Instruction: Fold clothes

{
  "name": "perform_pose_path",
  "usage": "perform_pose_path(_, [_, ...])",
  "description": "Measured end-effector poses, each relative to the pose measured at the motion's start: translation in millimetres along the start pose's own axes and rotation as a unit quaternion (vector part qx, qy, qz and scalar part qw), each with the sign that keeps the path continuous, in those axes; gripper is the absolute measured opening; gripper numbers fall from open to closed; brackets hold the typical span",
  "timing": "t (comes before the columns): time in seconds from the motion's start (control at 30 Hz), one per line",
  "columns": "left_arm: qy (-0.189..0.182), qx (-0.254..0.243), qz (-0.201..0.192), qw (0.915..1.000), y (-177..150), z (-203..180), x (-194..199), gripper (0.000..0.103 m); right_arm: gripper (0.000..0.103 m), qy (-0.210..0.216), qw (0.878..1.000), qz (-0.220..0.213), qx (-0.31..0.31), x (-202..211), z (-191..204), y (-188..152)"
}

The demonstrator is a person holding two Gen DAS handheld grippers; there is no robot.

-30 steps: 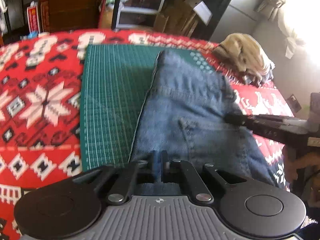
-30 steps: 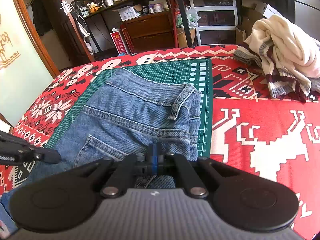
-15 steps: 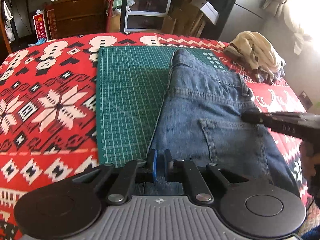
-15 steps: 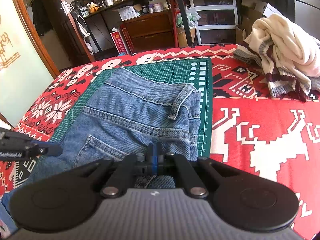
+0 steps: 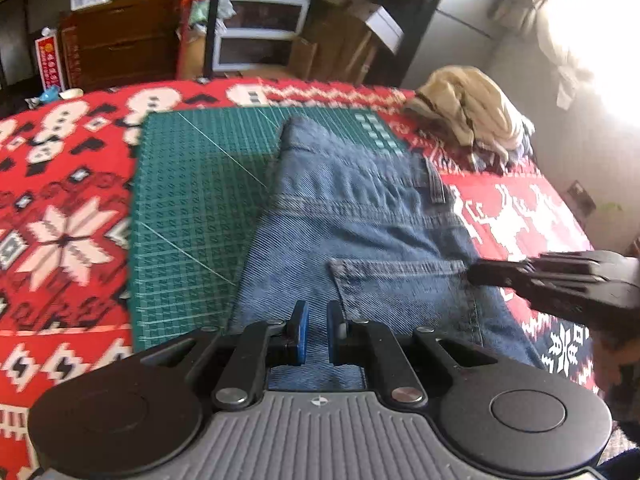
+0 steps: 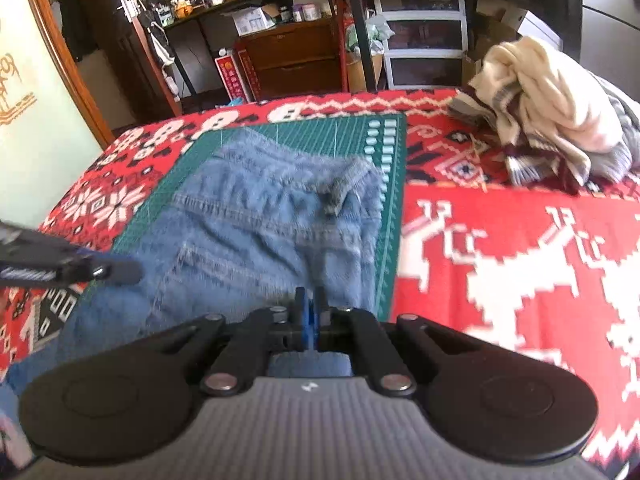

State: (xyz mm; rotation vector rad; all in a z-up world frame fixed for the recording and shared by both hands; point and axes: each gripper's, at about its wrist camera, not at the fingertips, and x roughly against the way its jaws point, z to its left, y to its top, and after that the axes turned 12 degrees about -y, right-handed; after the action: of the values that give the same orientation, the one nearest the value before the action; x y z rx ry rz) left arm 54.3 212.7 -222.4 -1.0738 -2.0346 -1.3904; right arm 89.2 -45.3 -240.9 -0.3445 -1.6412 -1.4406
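Lying folded lengthwise on a green cutting mat (image 5: 192,216), the blue jeans (image 5: 360,232) stretch straight ahead of both grippers, waistband at the far end and a back pocket (image 5: 404,296) facing up. The mat sits on a red patterned blanket (image 5: 64,208) with white snowflake and deer figures.

The left gripper (image 5: 314,338) is low over the near part of the denim, its two fingers parted by a narrow gap with bare cloth showing between them; nothing is caught in that gap. The pocket's near corner lies just ahead and to the right of its tips. The mat's bare green surface spreads ahead and to its left.

The right gripper (image 6: 310,320) has its fingers drawn almost together, a blue pad showing in the slim slot between them; whether a fold of denim is pinched there I cannot tell, since the tips hide the contact and the view is blurred. Jeans fabric lies directly under and ahead of it, a belt loop (image 6: 340,190) standing up farther ahead near the waistband. In the left wrist view this gripper reaches in from the right, its tip at the pocket's right edge.

A crumpled cream sweater (image 6: 548,120) with dark striped trim sits well ahead and to the right of the right gripper, apart from the mat.
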Motion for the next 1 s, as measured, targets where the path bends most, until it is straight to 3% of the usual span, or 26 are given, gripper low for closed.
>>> perform_pose_path(0.17, [0.014,-0.028,0.009,0.9995,-6,-9,-8,0.008,0.001,-0.013,1.000,0.012,0.014,19,-8,-22])
perform_pose_path(0.27, [0.011,-0.028,0.005,0.9995,-5,-13,-3,0.008,0.008,-0.017,1.000,0.012,0.016,26,-9,-26])
perform_pose_path(0.53, [-0.009,-0.059,-0.002,0.9982,3,-33,-11,0.008,0.008,-0.005,0.998,-0.036,0.058,24,21,-3])
perform_pose_path(0.67, [-0.008,-0.048,-0.001,0.9988,6,-33,-24,0.008,0.008,-0.037,0.995,-0.065,0.064,8,27,13])
perform_pose_path(0.83, [-0.004,-0.041,-0.009,0.9991,12,-33,-22,0.008,0.005,-0.045,0.997,-0.034,0.046,-20,16,18])
perform_pose_path(1.0, [-0.001,-0.045,-0.017,0.9988,30,-29,1,0.008,0.006,-0.033,0.998,-0.031,0.036,-11,4,22])
